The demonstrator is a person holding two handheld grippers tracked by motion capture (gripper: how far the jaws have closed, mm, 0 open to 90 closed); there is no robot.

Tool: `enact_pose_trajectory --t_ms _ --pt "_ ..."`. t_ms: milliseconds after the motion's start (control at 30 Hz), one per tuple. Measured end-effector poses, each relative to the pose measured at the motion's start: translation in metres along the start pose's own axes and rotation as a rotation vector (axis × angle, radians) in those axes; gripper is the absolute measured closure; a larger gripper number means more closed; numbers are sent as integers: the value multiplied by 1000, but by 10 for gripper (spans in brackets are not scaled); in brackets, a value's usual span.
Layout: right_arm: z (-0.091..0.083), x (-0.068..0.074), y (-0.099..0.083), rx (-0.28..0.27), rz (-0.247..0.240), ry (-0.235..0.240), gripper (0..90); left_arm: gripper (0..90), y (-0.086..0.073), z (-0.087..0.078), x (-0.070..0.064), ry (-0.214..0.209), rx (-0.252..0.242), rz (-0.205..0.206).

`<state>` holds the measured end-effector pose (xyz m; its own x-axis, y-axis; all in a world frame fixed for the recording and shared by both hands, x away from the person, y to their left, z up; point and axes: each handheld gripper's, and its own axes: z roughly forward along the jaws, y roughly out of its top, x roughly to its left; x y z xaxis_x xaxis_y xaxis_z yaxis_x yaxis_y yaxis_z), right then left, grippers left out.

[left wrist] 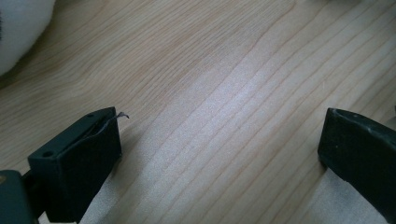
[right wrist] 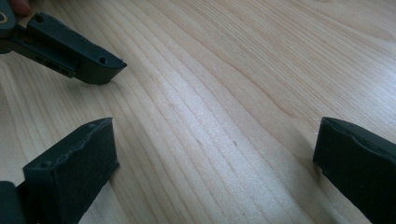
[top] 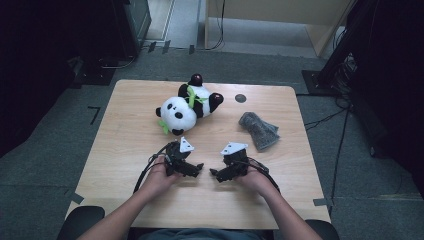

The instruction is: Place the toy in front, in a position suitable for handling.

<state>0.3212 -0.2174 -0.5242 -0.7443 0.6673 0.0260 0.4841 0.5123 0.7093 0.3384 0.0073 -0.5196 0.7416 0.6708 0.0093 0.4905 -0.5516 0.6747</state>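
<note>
A black-and-white panda plush [top: 187, 107] with green leaves lies on its side at the back middle of the wooden table [top: 125, 130]; its white fur edges the left gripper view [left wrist: 16, 32]. A crumpled grey cloth [top: 259, 130] lies at the right. My left gripper [top: 199, 167] rests low on the table in front of the panda, jaws wide apart over bare wood [left wrist: 219, 140]. My right gripper [top: 215, 173] faces it, also open over bare wood [right wrist: 215, 149]. A jaw of the left gripper [right wrist: 74, 49] shows at the upper left of the right gripper view.
A small dark round disc [top: 240, 98] sits near the table's back edge. Dark equipment and cables [top: 345, 75] stand on the floor right of the table, with more at the back left. The person's forearms come in from the bottom edge.
</note>
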Motion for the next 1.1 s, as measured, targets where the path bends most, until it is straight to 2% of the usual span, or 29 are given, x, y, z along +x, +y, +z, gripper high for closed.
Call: enact_pose_trajectory --t_ms 367,500,667,700,767,800,900,933,967,1000,1067,1100 --pt "0 1 0 0 1 -6 0 0 0 0 -1 5 -2 -10" --pt "2 3 2 -3 23 -32 0 0 -1 -1 1 -7 0 8" --pt "2 3 3 6 25 -34 0 0 -1 -2 2 -11 7 12" --pt "2 3 3 6 25 -33 0 16 2 -3 3 -15 12 21" --pt "2 3 3 9 34 -38 0 137 2 -5 3 -19 9 21" --pt "2 3 4 11 37 -39 2 165 3 -7 4 -10 5 33" --pt "1 1 5 14 55 -34 28 171 4 -7 6 -6 18 30" --pt "-3 -2 7 2 96 -16 126 179 4 -8 8 -13 15 17" --pt "-6 -5 8 -22 117 20 154 194 5 -11 10 -19 5 10" --pt "-9 -7 10 -36 135 32 149 211 6 -12 11 -20 -4 6" --pt "-11 -8 11 -43 146 32 149 212 6 -14 13 -20 -11 4" --pt "-16 -9 13 -62 129 11 149 222 7 -16 14 -22 -21 0"
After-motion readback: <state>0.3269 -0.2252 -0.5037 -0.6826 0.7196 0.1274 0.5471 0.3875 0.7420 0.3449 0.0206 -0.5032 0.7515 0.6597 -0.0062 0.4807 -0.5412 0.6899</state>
